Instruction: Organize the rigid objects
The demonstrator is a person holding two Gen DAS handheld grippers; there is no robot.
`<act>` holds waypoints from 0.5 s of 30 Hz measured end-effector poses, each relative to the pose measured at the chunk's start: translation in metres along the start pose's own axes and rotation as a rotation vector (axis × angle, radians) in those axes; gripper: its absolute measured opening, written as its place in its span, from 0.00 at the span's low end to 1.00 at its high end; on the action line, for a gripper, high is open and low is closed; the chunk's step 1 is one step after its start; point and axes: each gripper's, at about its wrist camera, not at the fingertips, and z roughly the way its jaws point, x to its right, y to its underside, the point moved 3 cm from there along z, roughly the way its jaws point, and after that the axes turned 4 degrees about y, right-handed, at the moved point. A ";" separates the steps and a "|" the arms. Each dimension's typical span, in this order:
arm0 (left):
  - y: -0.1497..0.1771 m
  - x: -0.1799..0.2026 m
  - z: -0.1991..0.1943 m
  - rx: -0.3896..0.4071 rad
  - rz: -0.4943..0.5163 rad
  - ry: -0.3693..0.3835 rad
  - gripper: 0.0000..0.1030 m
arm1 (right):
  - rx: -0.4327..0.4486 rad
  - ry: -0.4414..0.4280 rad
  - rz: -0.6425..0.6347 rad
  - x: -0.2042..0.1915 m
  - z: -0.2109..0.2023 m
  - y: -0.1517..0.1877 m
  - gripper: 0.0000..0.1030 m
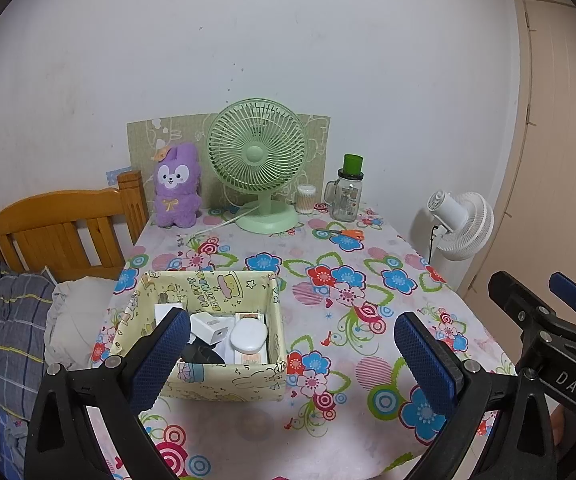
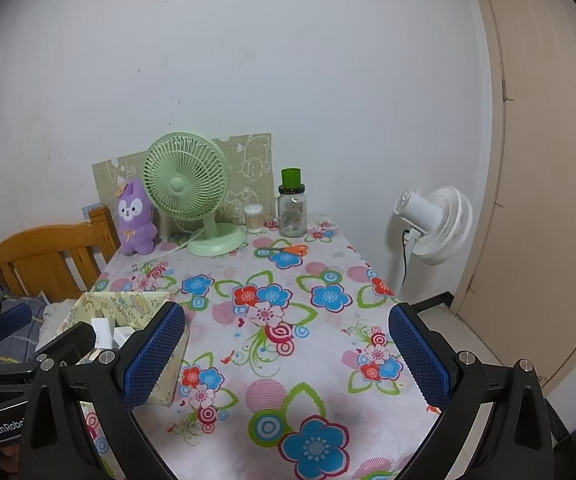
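Left gripper (image 1: 292, 354): jaws spread wide, holding nothing, poised above the near-left part of the table (image 1: 368, 412). Right gripper (image 2: 286, 356): likewise spread wide and empty, over the near middle of the table.

The box (image 1: 224, 380) stands by the near-left edge. It already holds several rigid items: a white charger (image 1: 213, 330), a white oval case (image 1: 249, 339), flat cartons and a dark item, partly hidden by the left finger.

Loose on the cloth: scissors (image 1: 346, 234) near the far-right corner, in front of the jar (image 1: 346, 196).

Judgement: sorting appears largely done; the scissors look like the remaining candidate. Next move calls for a long reach to the far edge and a low grasp across the flat handles.
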 end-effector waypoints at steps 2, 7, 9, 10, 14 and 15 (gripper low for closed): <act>0.000 0.000 0.000 0.002 0.002 -0.001 1.00 | 0.001 0.000 0.001 0.000 0.000 0.000 1.00; 0.000 0.001 0.000 0.001 0.003 0.001 1.00 | 0.001 0.001 -0.001 0.000 0.000 0.000 1.00; 0.000 0.001 0.000 0.003 0.004 -0.001 1.00 | 0.003 0.001 -0.001 0.000 0.000 0.000 1.00; 0.000 0.001 0.000 0.002 0.003 -0.001 1.00 | 0.003 0.001 0.000 0.001 0.000 0.000 1.00; -0.001 0.000 0.000 0.002 0.004 0.001 1.00 | 0.007 0.001 0.003 0.001 -0.001 0.000 1.00; -0.001 0.001 0.000 0.002 0.004 0.000 1.00 | 0.008 0.001 0.003 0.001 -0.001 0.000 1.00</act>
